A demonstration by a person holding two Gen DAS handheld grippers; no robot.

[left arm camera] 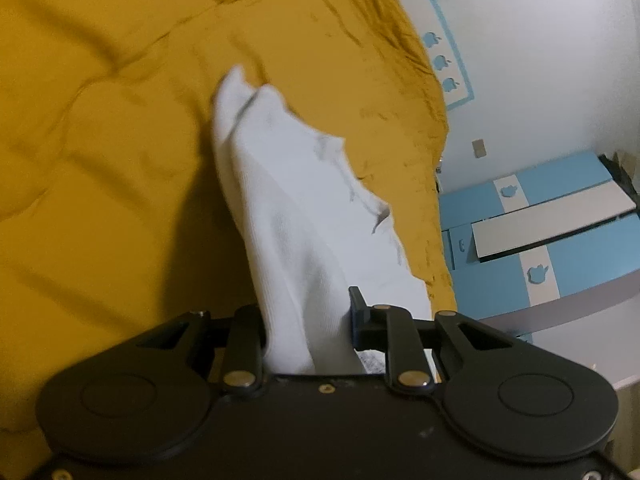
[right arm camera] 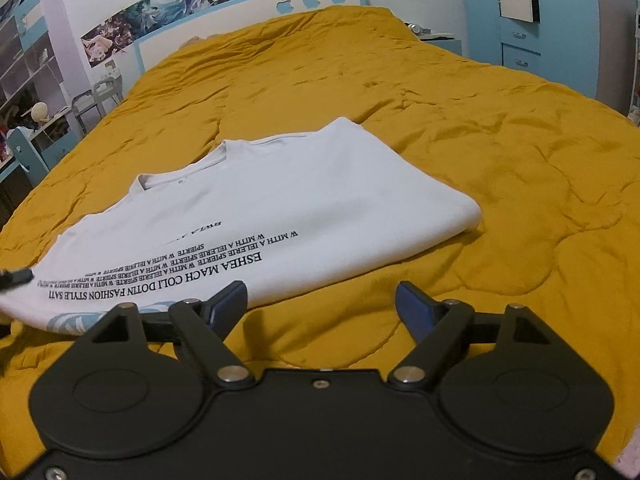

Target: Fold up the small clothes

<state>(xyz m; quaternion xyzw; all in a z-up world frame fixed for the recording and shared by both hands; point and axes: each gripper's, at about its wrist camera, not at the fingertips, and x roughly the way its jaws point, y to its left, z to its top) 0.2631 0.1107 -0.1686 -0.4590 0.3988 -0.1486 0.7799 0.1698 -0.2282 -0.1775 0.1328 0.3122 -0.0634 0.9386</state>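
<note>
A mustard-yellow quilt (right arm camera: 460,152) covers the bed in a room with blue-and-white cupboards (right arm camera: 520,44) and posters (right arm camera: 160,12). On the quilt lies a folded white T-shirt (right arm camera: 248,208) with black lettering. The left gripper (left arm camera: 308,320) pinches white cloth (left arm camera: 288,200), lifted off the quilt. The right gripper (right arm camera: 320,300) hovers spread, empty, beside the shirt's hem.

Hidden: my left gripper (left arm camera: 308,320) fingertips, buried in white knit cloth (left arm camera: 296,208). Cut off: white printed T-shirt's (right arm camera: 248,200) left hem; smallest print unreadable.
</note>
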